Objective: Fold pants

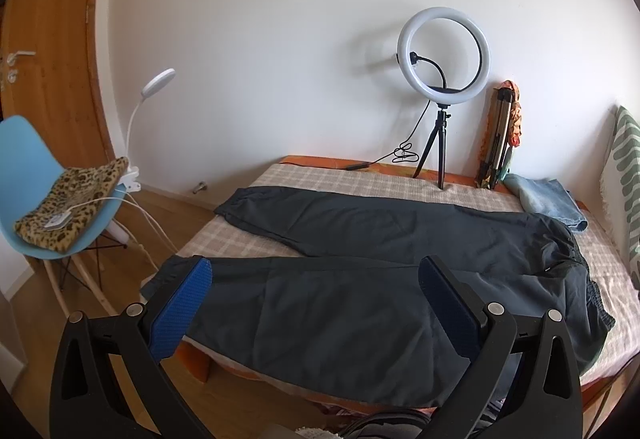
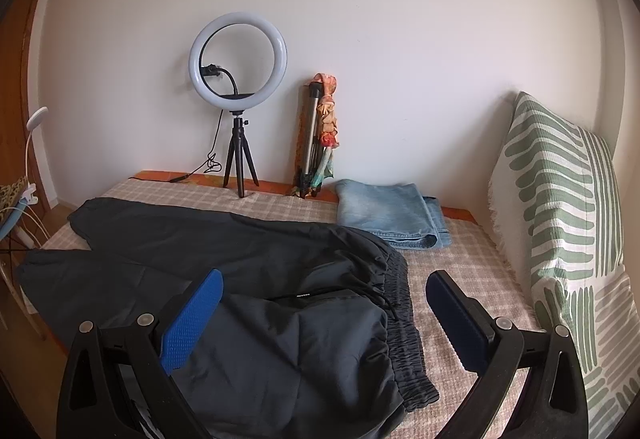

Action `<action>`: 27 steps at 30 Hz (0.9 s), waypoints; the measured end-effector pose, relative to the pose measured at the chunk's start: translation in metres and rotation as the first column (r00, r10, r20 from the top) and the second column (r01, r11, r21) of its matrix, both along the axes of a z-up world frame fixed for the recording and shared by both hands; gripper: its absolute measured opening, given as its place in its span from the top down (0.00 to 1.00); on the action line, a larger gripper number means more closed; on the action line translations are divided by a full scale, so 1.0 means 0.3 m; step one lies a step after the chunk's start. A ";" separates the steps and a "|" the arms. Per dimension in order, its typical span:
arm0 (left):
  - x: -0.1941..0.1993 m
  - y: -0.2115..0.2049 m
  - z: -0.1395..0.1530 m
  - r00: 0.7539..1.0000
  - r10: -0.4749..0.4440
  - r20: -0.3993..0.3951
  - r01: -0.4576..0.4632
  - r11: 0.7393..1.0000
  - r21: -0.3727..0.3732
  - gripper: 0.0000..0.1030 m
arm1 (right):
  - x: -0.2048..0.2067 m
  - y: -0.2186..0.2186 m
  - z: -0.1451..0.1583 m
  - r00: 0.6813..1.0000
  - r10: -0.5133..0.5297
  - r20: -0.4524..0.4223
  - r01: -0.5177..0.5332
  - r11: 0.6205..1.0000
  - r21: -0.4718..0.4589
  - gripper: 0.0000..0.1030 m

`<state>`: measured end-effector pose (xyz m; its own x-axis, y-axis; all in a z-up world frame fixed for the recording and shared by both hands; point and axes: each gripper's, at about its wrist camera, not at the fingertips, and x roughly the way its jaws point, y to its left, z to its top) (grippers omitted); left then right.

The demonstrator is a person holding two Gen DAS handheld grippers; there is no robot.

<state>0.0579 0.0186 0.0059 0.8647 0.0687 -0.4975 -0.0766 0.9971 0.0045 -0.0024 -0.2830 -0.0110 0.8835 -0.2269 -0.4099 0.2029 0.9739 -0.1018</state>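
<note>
Black pants lie spread flat on the checked bedspread, legs reaching left, elastic waistband at the right. In the right wrist view the pants show the waistband and drawstring. My left gripper is open and empty, hovering above the near leg. My right gripper is open and empty, above the waist end of the pants.
Folded blue jeans lie at the back right of the bed. A ring light on a tripod and a folded tripod stand by the wall. A green patterned pillow is at right. A blue chair stands left of the bed.
</note>
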 end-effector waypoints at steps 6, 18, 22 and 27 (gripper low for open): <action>-0.003 0.001 0.000 1.000 0.000 0.001 0.000 1.000 0.002 0.00 | 0.003 0.009 -0.002 1.000 0.008 -0.004 -0.008 1.000 0.002 0.00; -0.011 -0.005 0.000 1.000 -0.003 0.000 0.003 1.000 0.010 0.00 | 0.002 0.006 -0.011 1.000 0.010 -0.008 -0.010 1.000 0.008 0.00; -0.010 -0.011 0.000 1.000 -0.004 0.000 0.004 1.000 0.012 0.00 | -0.001 0.003 -0.015 1.000 0.008 -0.009 -0.008 1.000 0.010 0.00; -0.009 -0.014 0.001 1.000 -0.002 -0.004 0.002 1.000 0.014 0.00 | -0.006 0.000 -0.019 1.000 0.013 -0.011 -0.013 1.000 0.013 0.00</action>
<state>0.0551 0.0144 0.0062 0.8631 0.0739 -0.4996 -0.0743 0.9971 0.0190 -0.0041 -0.2828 -0.0167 0.8815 -0.2100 -0.4230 0.1892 0.9777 -0.0910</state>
